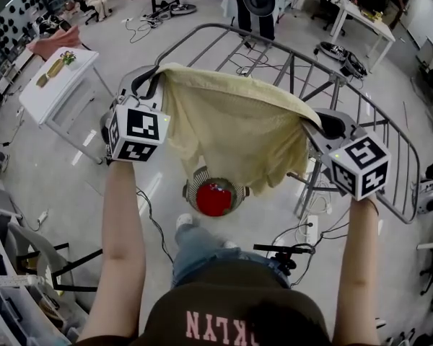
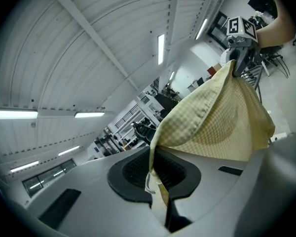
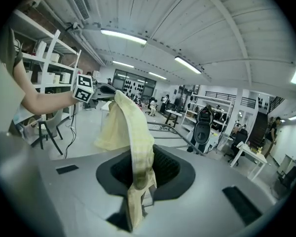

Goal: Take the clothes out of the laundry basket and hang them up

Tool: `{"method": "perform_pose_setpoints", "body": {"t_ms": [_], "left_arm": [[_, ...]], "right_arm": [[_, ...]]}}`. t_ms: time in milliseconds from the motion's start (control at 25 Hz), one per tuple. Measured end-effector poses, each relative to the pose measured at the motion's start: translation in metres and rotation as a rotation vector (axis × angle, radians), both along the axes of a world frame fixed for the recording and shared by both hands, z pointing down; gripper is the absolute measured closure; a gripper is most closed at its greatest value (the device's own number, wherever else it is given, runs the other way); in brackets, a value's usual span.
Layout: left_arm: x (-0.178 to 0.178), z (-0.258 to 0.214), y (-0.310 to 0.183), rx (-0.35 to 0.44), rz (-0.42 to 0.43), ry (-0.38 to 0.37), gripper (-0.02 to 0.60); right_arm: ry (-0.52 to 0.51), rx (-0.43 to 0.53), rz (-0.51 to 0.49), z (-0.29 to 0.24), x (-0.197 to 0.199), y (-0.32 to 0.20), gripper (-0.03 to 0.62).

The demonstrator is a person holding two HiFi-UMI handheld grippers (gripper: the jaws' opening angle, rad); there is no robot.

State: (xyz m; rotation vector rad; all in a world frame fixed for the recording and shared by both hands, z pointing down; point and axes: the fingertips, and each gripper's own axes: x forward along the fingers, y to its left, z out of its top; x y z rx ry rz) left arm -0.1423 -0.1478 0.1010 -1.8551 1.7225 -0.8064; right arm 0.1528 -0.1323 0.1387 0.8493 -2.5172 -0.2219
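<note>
A pale yellow checked garment (image 1: 234, 132) hangs stretched between my two grippers above the grey metal drying rack (image 1: 390, 132). My left gripper (image 1: 157, 74) is shut on its left top corner, my right gripper (image 1: 319, 125) is shut on its right top corner. In the left gripper view the cloth (image 2: 222, 117) runs from my pinched jaws up to the right gripper (image 2: 240, 51). In the right gripper view the cloth (image 3: 133, 147) runs from between my jaws to the left gripper (image 3: 101, 90). The laundry basket (image 1: 213, 192), with something red inside, stands on the floor below the garment.
A white table (image 1: 54, 85) with a yellow object stands at the left. Cables (image 1: 155, 225) and a power strip (image 1: 312, 229) lie on the floor near the person's feet. Office chairs and desks (image 1: 361, 20) stand beyond the rack. Another stand (image 1: 29, 265) is at lower left.
</note>
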Motion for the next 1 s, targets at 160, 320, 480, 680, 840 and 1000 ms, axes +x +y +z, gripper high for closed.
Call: {"method": "perform_pose_setpoints", "body": {"t_ms": [160,320,480,680,840,1000], "left_arm": [[-0.007,-0.014,-0.02,0.033,0.029,-0.032,0.561],[-0.019,-0.018,-0.05,0.041,0.084,-0.069,0.563],[-0.03,-0.02,-0.083,0.041,0.153,-0.099,0.561],[-0.032,-0.037,-0.127,0.07,0.266,-0.117,0.561],[-0.034,-0.046,-0.154,0.092,0.337,-0.129,0.561],[-0.038,-0.053,-0.172,0.108,0.4,-0.134,0.561]], "right_arm": [[-0.001,0.059,0.068,-0.013,-0.007,-0.018,0.534],[-0.019,0.102,0.156,-0.027,-0.016,-0.043,0.533],[-0.019,0.128,0.269,-0.034,-0.027,-0.066,0.531],[-0.022,0.154,0.438,-0.048,-0.031,-0.087,0.52],[0.019,0.185,0.521,-0.054,-0.036,-0.098,0.52],[0.021,0.215,0.592,-0.063,-0.042,-0.102,0.52]]}}
